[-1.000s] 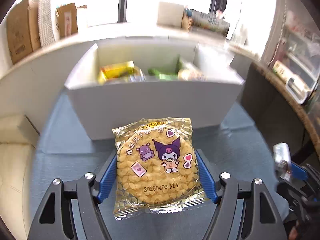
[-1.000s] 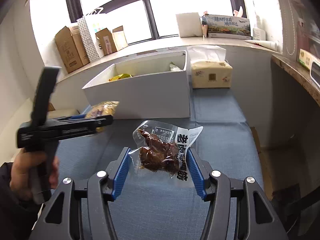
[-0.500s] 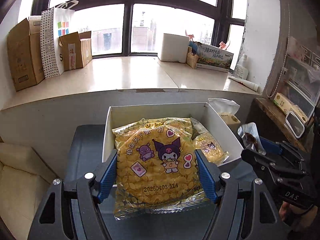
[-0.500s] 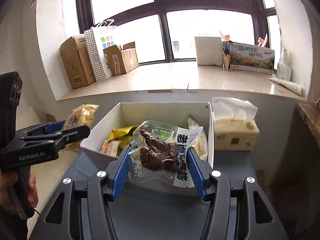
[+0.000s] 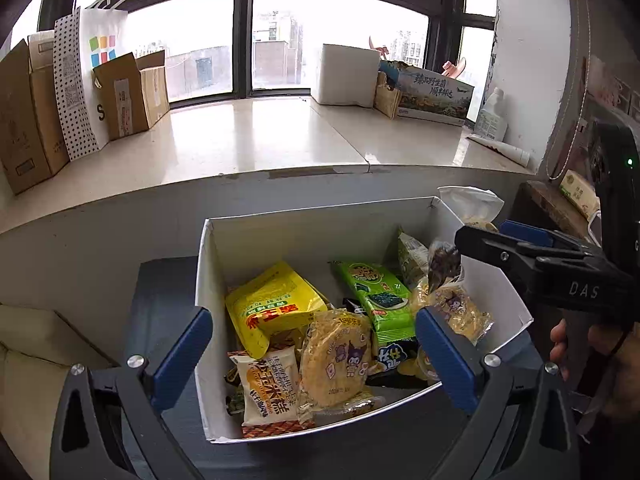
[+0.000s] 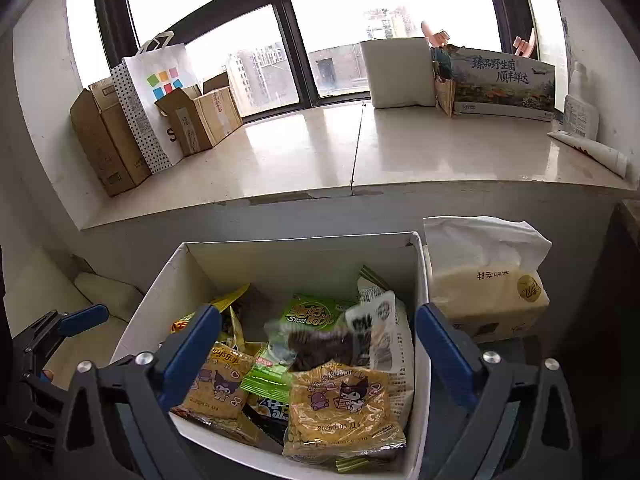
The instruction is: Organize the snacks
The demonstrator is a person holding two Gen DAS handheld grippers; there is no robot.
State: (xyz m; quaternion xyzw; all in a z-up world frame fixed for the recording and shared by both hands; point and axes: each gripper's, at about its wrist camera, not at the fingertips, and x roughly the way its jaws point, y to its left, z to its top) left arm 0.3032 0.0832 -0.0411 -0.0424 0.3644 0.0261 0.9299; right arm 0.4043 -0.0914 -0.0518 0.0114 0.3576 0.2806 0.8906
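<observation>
A white box [image 5: 280, 232] [image 6: 304, 252] holds several snack packs. My left gripper [image 5: 312, 344] is open above the box's near left part; the yellow cartoon cracker pack [image 5: 336, 360] lies in the box below it. My right gripper [image 6: 318, 344] is open over the box's right side; the clear pack of brown meat [image 6: 332, 344], blurred, sits between its fingers on top of the pile, and it also shows in the left wrist view [image 5: 442, 264]. A second cartoon cracker pack [image 6: 344, 404] lies near the front. The right gripper shows in the left wrist view [image 5: 468, 240].
A tissue pack [image 6: 484, 280] stands right of the box. The box rests on a dark blue-grey surface [image 5: 160, 300] against a white ledge [image 5: 260, 144] with cardboard boxes [image 5: 132, 96], a spotted bag [image 6: 156, 92] and other items.
Both grippers moved over the box and opened. The cracker pack dropped from the left gripper into the box, and the meat pack left the right gripper's grip.
</observation>
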